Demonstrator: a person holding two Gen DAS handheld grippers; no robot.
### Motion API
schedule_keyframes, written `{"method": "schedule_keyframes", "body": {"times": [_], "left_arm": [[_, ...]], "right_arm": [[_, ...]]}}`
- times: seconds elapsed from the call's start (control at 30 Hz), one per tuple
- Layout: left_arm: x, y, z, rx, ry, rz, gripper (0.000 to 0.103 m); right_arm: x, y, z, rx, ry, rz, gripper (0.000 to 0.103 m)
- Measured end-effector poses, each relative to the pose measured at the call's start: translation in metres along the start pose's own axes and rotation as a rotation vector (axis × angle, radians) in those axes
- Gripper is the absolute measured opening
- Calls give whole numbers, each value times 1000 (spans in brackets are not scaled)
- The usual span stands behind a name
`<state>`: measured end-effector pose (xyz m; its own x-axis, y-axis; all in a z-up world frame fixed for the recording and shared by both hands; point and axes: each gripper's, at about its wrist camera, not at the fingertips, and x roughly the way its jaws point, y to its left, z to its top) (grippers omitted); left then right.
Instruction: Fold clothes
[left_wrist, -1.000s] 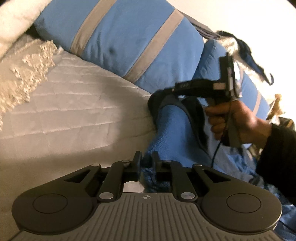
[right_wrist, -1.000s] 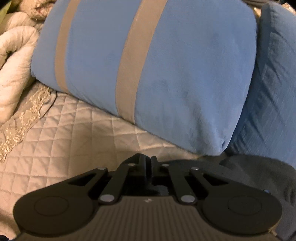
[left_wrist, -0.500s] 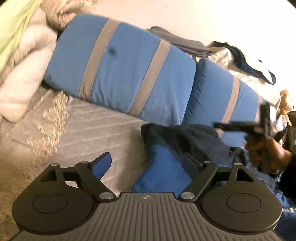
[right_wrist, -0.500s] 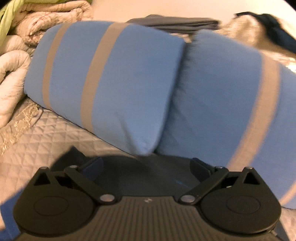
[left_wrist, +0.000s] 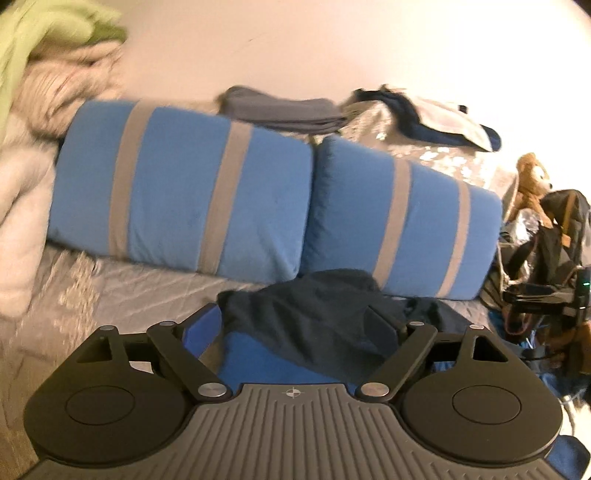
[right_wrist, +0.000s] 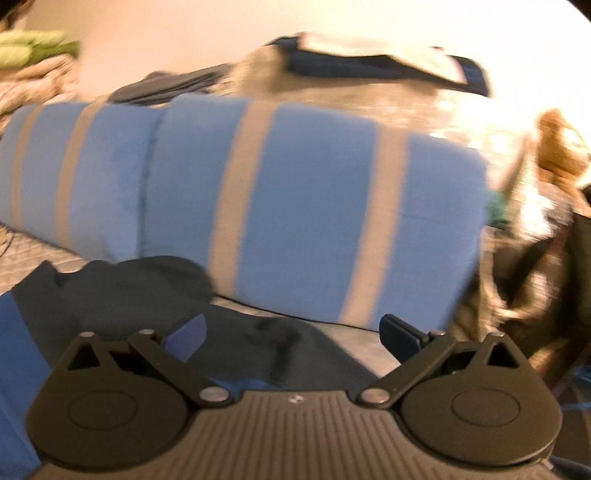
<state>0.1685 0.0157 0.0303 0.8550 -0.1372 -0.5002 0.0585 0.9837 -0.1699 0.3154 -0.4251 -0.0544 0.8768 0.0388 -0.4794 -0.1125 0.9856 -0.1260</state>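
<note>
- Two grippers, both with jaws spread wide and nothing caught between the pads: left gripper (left_wrist: 291, 328) above the garment, right gripper (right_wrist: 295, 338) off toward the right edge of it.
- Lying on the grey quilted bedspread (left_wrist: 122, 291): one dark navy and blue garment (left_wrist: 314, 321), bunched, touching the foot of the two blue striped pillows (left_wrist: 184, 195).
- Directly below and ahead of the left gripper in the left wrist view; dark part farther, toward the pillows, bright blue part nearer, toward the camera.
- In the right wrist view, mostly to the left and under the blue left fingertip (right_wrist: 186, 338); bare bedspread under the right side of the jaws.
- Long axis of the garment hard to tell, because of the crumpled heap; probably from the camera side toward the pillows.
- Nearer to the cloth, by judgement: the left gripper, centred over it; a shift leftward needed for the right one.
- Behind the pillows: already folded grey clothes (left_wrist: 284, 110), well apart from the heap.
- Fold not finished, by the look of the heap; the edges to be found first.
</note>
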Motion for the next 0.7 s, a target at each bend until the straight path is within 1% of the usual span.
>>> {"method": "schedule_keyframes", "body": {"times": [0.13, 0.27, 0.37, 0.47, 0.57, 0.7], "left_arm": [[1, -25, 10, 27, 1, -25, 85], [5, -51, 14, 47, 0, -62, 85], [12, -66, 8, 60, 12, -95, 85], [22, -79, -4, 69, 39, -125, 85], [27, -84, -20, 63, 75, -156, 85], [33, -89, -42, 93, 127, -171, 85]], "right_arm": [[-41, -57, 3, 84, -15, -21, 103], [-79, -114, 7, 182, -3, -23, 103], [-99, -153, -7, 261, 8, -47, 103], [-111, -182, -36, 328, 30, -65, 103], [-126, -207, -80, 391, 35, -94, 103], [-158, -238, -141, 490, -5, -177, 103]]}}
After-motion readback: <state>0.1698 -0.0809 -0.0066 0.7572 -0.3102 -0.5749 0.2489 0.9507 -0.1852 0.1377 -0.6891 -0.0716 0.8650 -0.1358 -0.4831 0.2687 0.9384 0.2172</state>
